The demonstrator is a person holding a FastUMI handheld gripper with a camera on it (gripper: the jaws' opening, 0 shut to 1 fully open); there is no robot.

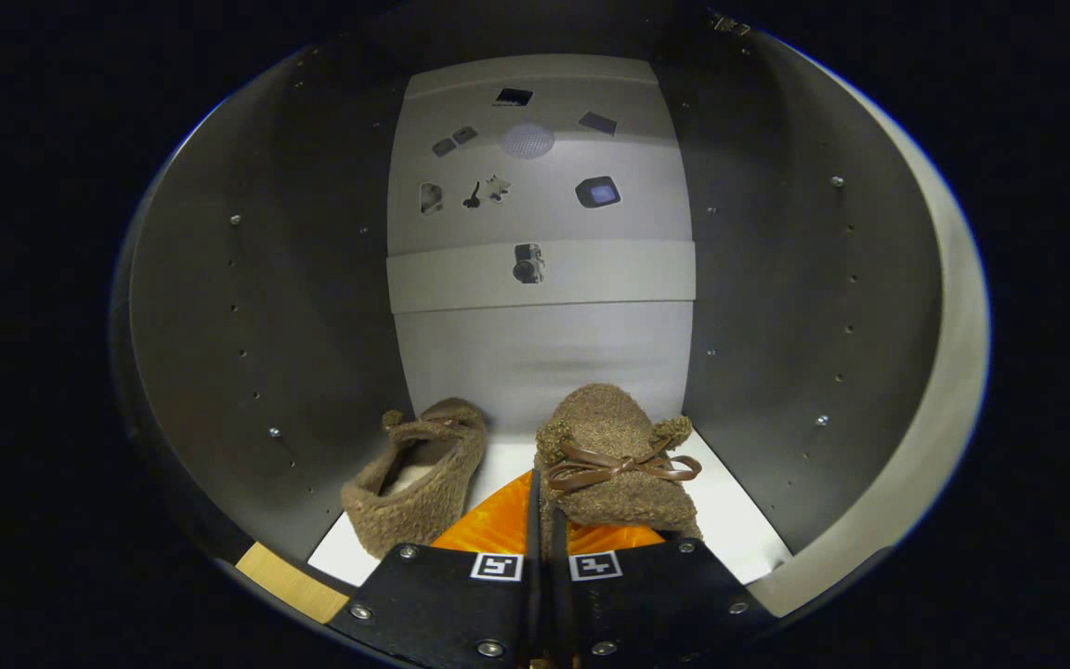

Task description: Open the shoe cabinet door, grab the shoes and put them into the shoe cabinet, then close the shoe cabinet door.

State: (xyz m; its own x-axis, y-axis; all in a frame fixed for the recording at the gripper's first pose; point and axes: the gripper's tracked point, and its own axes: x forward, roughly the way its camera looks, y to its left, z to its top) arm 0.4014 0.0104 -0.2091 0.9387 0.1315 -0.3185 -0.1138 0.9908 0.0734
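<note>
Gripper view: we see the gripper [544, 520] inside the shoe cabinet [247, 307], fingers pinched on the bowed slipper [614, 465]; the other slipper [419, 483] rests alongside. Placement underway; next, we release and withdraw.

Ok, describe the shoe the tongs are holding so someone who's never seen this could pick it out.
Look inside the open shoe cabinet, on its white floor. Two fuzzy brown slippers are there; the held slipper is the one pinched at its edge by the closed tongs. Unlike the other slipper, lying tilted beside it, it shows a shiny brown ribbon bow.
</note>
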